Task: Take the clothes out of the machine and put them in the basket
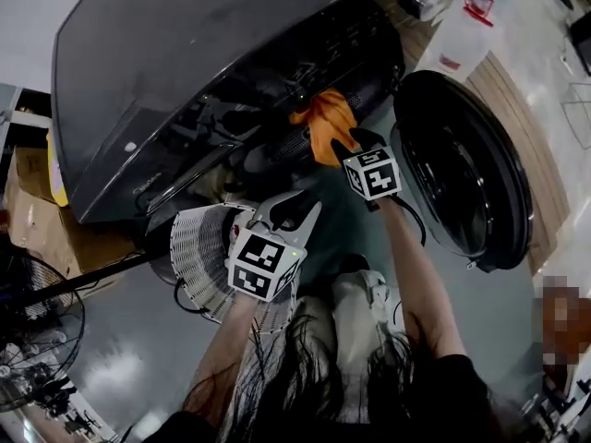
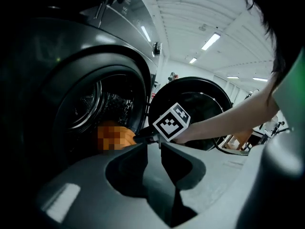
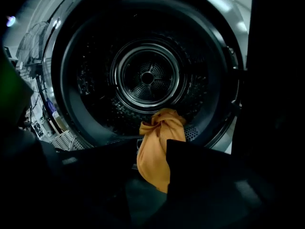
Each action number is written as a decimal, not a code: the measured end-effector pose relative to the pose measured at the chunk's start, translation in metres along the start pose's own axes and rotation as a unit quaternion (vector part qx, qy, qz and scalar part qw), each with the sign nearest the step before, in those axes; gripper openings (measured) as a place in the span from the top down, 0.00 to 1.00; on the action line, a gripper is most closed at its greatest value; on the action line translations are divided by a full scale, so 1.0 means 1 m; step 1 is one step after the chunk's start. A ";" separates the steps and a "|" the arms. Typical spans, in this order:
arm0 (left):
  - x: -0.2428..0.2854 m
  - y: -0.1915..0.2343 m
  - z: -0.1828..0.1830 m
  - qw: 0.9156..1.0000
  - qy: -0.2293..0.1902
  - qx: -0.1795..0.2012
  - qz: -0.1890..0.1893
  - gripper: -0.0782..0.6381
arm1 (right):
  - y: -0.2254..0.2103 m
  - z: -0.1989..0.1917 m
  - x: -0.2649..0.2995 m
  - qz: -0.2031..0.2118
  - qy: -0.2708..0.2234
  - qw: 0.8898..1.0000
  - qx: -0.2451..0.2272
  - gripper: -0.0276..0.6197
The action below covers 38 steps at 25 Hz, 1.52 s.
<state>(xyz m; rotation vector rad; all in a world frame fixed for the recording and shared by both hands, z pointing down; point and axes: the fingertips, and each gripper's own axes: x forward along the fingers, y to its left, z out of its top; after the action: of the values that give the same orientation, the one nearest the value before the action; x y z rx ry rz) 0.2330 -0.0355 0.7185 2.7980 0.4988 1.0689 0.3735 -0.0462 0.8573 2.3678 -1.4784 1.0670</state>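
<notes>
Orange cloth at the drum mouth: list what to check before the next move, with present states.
1. Door swung open: ok.
2. Orange cloth reachable, draped over the lip of the drum: ok.
3. Right tool around the cloth: ok, the cloth sits between its jaws.
4. Right tool clamped on the cloth: not ok, its jaws stand apart.
5. Left tool free: ok, open and empty.
6. White basket ready nearby: ok.
</notes>
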 end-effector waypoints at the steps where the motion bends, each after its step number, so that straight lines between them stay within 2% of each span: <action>1: 0.003 0.002 -0.004 1.000 0.003 0.002 0.000 0.76 | -0.003 -0.003 0.007 -0.001 0.003 1.000 0.002 0.64; 6: 0.018 0.008 -0.022 1.000 0.015 0.025 -0.010 0.76 | -0.013 -0.022 0.044 -0.011 0.021 1.000 0.004 0.55; 11: 0.023 0.019 -0.035 0.997 0.026 0.067 -0.006 0.76 | -0.013 -0.032 0.075 -0.009 0.029 1.000 -0.004 0.55; 14: 0.022 0.022 -0.038 0.997 0.024 0.066 -0.006 0.76 | -0.021 -0.034 0.082 -0.028 0.042 0.999 -0.011 0.67; 15: 0.021 0.022 -0.039 0.998 0.023 0.064 -0.006 0.76 | -0.023 -0.034 0.082 -0.033 0.045 0.998 -0.013 0.80; 16: 0.020 0.023 -0.040 0.998 0.024 0.062 -0.005 0.76 | -0.022 -0.033 0.080 -0.034 0.044 0.998 -0.015 0.87; 17: 0.017 0.024 -0.042 0.998 0.025 0.060 -0.004 0.76 | -0.019 -0.032 0.077 -0.030 0.039 0.999 -0.015 0.88; 20: 0.007 0.022 -0.045 0.998 0.034 0.058 -0.005 0.76 | -0.001 -0.026 0.060 -0.002 0.013 1.000 -0.007 0.90; 29: -0.028 -0.003 -0.025 0.996 0.062 0.060 -0.008 0.76 | 0.044 0.019 -0.039 0.063 -0.053 0.994 0.076 0.90; 33: -0.045 -0.011 -0.018 0.996 0.075 0.052 -0.004 0.74 | 0.069 0.039 -0.082 0.095 -0.078 0.985 0.118 0.90; 38: -0.056 -0.013 -0.012 0.995 0.093 0.035 0.014 0.67 | 0.090 0.073 -0.138 0.131 -0.124 0.970 0.164 0.90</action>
<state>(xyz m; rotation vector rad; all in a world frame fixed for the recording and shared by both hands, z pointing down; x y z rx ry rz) 0.1824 -0.0419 0.6898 2.7873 0.5250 1.3524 0.2978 -0.0256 0.6950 2.6672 -1.8740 1.1881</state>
